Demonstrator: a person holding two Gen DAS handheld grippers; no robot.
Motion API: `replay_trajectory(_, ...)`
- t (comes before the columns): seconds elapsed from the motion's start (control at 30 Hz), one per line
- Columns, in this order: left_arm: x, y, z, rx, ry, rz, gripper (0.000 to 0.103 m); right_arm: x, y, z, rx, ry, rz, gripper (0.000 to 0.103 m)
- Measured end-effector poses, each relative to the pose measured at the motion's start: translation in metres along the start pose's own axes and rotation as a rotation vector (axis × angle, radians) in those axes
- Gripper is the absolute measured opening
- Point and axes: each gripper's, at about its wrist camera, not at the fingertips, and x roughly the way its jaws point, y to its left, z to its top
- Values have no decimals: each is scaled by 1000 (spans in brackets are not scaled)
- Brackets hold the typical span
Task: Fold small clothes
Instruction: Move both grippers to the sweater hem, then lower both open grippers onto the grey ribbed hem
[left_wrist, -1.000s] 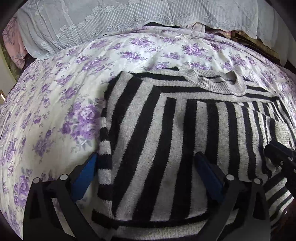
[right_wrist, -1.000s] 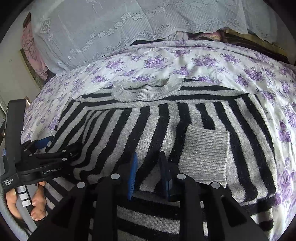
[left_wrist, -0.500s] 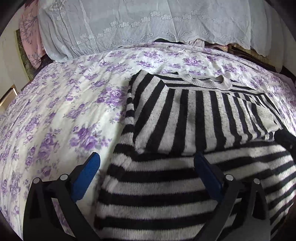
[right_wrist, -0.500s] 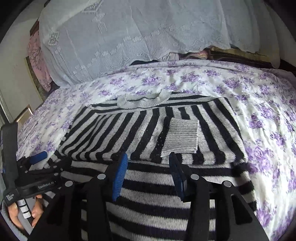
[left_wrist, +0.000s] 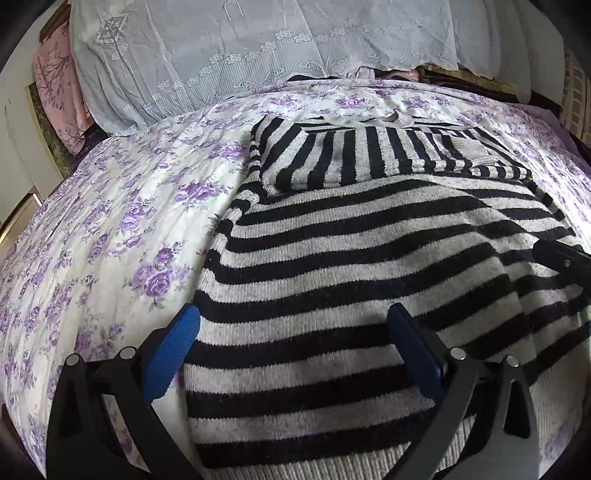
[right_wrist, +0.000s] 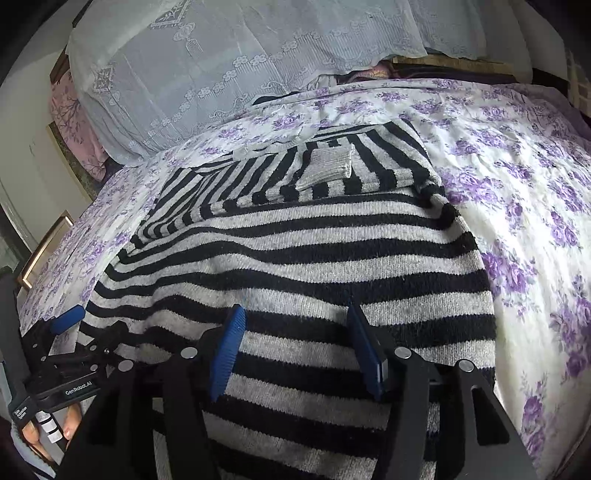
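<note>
The left claw (left_wrist: 291, 354) points forward and downward, its blue pads spread wide with nothing pressed between them. The right claw (right_wrist: 295, 350) tilts down likewise, its jaws opening and gripping nothing. At eight o'clock in the right wrist view, fingers (right_wrist: 70, 428) wrap the left handle.

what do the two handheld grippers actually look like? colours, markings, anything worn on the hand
Both the left gripper and the right gripper have matte black angular frames with silver pivot bolts and ribbed blue pads on the jaws. In the right wrist view the left gripper carries white "GenRobot.AI" lettering on its black body, plus a small white-printed label on the handle. A light grey sleeve cuff shows at the hand holding it.
</note>
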Motion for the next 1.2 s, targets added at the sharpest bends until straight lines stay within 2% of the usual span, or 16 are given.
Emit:
replay_trajectory(0.27, -6, 0, -14, 12, 23, -4, 99, -7, 2, -15, -31, 29, -6, 62)
replay_trajectory(0.73, -10, 5, -20, 3, 30, -27, 99, -29, -2, -35, -64, 32, 18, 66)
replay_trajectory(0.9, -28, 22, -27, -45, 3, -59, 98, -53, -14, -44, -27, -1, 56, 66)
replay_trajectory(1.03, -53, 50, -29, -105, -25, -127, 98, -84, -30, -51, -22, -52, 18, 66)
replay_trajectory(1.2, -56, 63, -41, -128, 34, -169, 98, -93, -53, -54, 28, -46, -11, 66)
